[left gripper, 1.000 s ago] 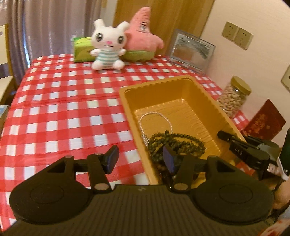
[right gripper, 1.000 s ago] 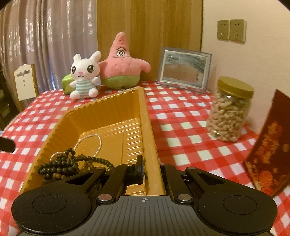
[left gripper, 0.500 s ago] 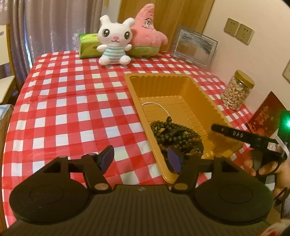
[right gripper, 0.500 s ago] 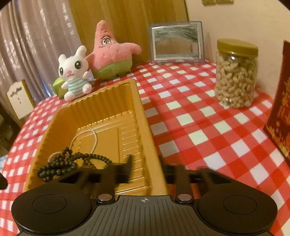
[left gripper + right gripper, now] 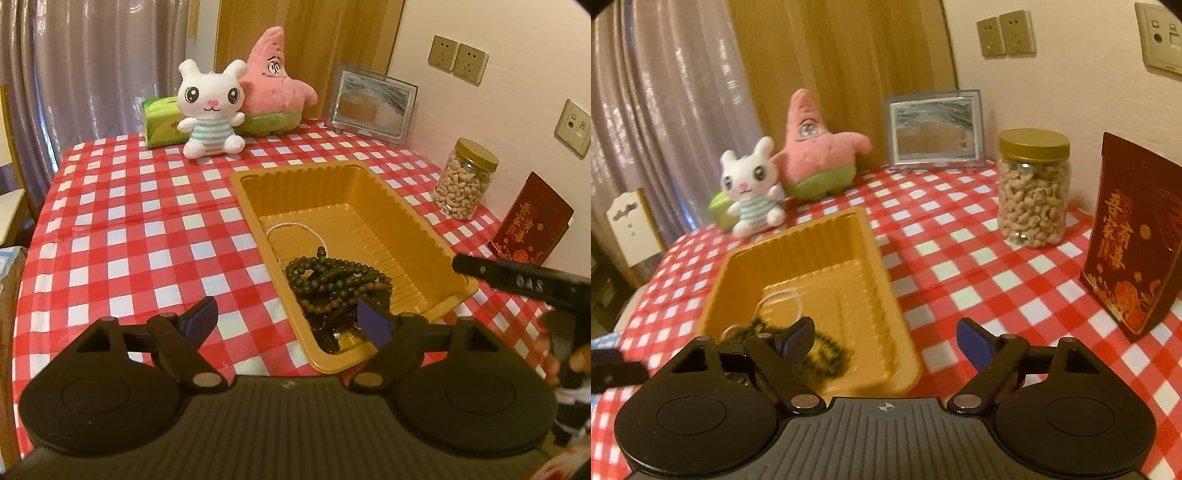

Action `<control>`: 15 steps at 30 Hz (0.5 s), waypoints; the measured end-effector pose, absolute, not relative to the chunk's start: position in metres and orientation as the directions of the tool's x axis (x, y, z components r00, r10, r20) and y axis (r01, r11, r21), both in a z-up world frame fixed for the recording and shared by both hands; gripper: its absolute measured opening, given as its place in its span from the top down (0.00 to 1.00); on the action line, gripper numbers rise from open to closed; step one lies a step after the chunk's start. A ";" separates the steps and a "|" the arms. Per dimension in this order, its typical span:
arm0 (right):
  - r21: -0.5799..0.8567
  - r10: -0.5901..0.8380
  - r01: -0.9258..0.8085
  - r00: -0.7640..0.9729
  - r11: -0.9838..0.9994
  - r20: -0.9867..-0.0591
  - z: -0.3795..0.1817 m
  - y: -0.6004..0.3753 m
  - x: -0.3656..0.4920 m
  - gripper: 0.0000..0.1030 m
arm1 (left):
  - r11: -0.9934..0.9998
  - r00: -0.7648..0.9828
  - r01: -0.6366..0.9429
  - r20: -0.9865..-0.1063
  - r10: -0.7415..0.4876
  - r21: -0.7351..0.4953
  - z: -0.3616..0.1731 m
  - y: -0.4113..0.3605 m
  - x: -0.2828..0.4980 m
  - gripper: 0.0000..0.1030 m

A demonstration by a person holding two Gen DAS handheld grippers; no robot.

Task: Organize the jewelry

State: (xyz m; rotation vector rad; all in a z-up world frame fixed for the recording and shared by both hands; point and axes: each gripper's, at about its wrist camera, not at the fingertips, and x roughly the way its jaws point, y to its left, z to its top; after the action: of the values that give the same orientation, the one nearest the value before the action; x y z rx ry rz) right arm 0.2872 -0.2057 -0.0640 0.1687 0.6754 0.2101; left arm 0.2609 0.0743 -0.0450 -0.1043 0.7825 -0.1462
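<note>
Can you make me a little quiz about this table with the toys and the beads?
1. True or false: the dark bead strands lie inside the gold tray.
2. Which toy sits in front: A the white bunny, B the pink star toy?
3. Is anything between the fingers of the left gripper and the right gripper?

Key: 1 true. 2 A. 3 No; both just opened, empty.

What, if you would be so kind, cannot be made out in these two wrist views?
- Near end of the gold tray, left wrist view: hidden behind the left gripper.
- Dark bead strands, right wrist view: smeared by motion blur and partly behind a fingertip.
- Right gripper, left wrist view: mostly cut off by the right edge.
- Red card lettering: too small.
</note>
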 end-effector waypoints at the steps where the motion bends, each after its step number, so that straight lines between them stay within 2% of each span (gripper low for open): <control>1: 0.218 0.255 -0.150 0.753 0.964 -0.607 -0.061 -0.204 0.282 0.19 | 0.986 0.703 0.084 -0.692 -0.161 -0.144 -0.043 0.073 0.258 0.20; 7: 0.207 0.293 -0.208 0.726 0.956 -0.622 -0.048 -0.199 0.259 0.19 | 0.996 0.745 0.051 -0.661 -0.083 -0.067 -0.033 0.061 0.234 0.14; 15: 0.198 0.328 -0.267 0.656 0.943 -0.680 -0.039 -0.210 0.235 0.19 | 0.993 0.728 -0.018 -0.683 -0.064 -0.113 -0.019 0.044 0.196 0.15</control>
State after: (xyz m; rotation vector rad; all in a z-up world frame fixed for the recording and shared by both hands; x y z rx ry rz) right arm 0.2352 -0.2098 -0.0390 0.0826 0.7866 0.3380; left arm 0.1963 0.0442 -0.0192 -0.1146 0.7558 -0.0255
